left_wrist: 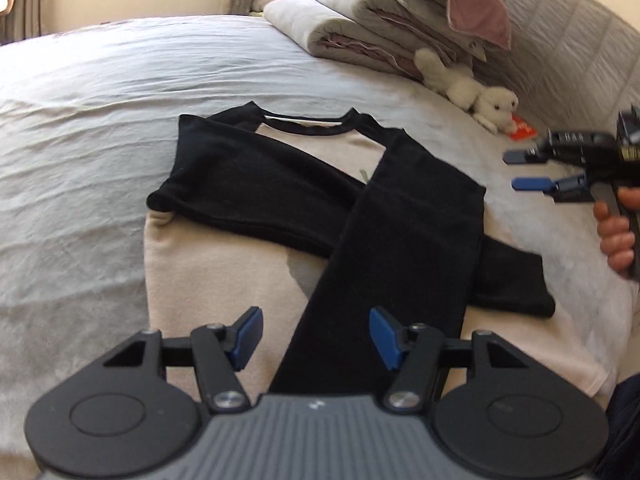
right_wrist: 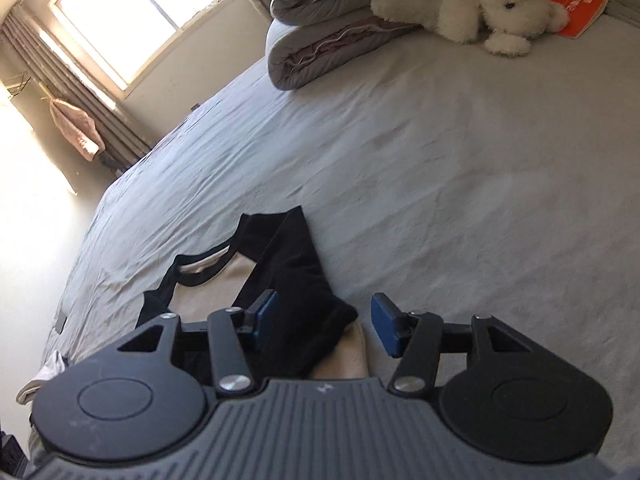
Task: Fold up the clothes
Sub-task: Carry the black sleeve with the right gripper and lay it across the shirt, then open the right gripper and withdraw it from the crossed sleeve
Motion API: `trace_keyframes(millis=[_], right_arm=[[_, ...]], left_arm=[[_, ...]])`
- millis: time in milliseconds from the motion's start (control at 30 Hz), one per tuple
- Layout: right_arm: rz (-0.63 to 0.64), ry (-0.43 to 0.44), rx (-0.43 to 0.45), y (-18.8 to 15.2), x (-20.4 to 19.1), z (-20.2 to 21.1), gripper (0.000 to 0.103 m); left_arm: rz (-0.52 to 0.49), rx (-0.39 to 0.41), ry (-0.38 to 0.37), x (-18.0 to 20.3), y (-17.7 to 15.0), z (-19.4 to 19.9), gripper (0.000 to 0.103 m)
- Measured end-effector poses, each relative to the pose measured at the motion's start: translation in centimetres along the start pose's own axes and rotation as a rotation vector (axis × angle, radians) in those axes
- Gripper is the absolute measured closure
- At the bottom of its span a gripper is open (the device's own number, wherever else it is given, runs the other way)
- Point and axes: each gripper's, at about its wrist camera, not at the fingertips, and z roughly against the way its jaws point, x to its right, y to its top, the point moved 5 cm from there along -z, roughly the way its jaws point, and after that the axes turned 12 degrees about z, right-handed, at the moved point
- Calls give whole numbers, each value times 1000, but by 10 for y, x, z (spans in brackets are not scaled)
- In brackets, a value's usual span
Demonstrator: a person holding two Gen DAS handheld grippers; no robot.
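A beige shirt [left_wrist: 208,264] with black collar and long black sleeves lies flat on the white bed sheet [left_wrist: 100,120]. Both sleeves [left_wrist: 400,240] are folded inward and cross over its chest. My left gripper [left_wrist: 316,332] hovers open over the shirt's lower part, and the end of one black sleeve runs beneath the gap between its blue pads. My right gripper [left_wrist: 516,170], held by a hand [left_wrist: 616,236], stands open and apart to the right of the shirt. In the right wrist view that gripper [right_wrist: 324,320] is open above the shirt's [right_wrist: 208,292] folded black shoulder edge, gripping nothing.
A stack of folded grey duvets [left_wrist: 360,28] lies at the head of the bed, with a white plush toy [left_wrist: 476,96] and an orange booklet [left_wrist: 522,130] beside it. The padded headboard [left_wrist: 580,40] stands behind. A window [right_wrist: 136,16] and curtains are past the bed's far side.
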Motion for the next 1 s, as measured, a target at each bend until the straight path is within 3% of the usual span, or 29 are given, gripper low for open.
trace_keyframes(millis=[200, 367, 467, 500, 600, 767, 1000], right_arm=[[78, 22, -34, -5, -18, -14, 46], [271, -166, -9, -1, -21, -33, 46], [282, -152, -32, -4, -13, -48, 46], [281, -148, -45, -6, -10, -53, 48], [295, -156, -90, -13, -6, -63, 88], [268, -175, 0, -1, -19, -32, 92], [348, -283, -92, -14, -5, -62, 90]], left_arm=[[-36, -7, 47, 0, -5, -6, 55], [-19, 8, 48, -5, -3, -1, 55], [-5, 5, 50, -8, -4, -1, 55], [-2, 2, 49, -9, -5, -2, 55], [-4, -5, 50, -11, -6, -4, 55], [26, -12, 53, -16, -3, -3, 55], [36, -24, 60, -20, -2, -5, 54]])
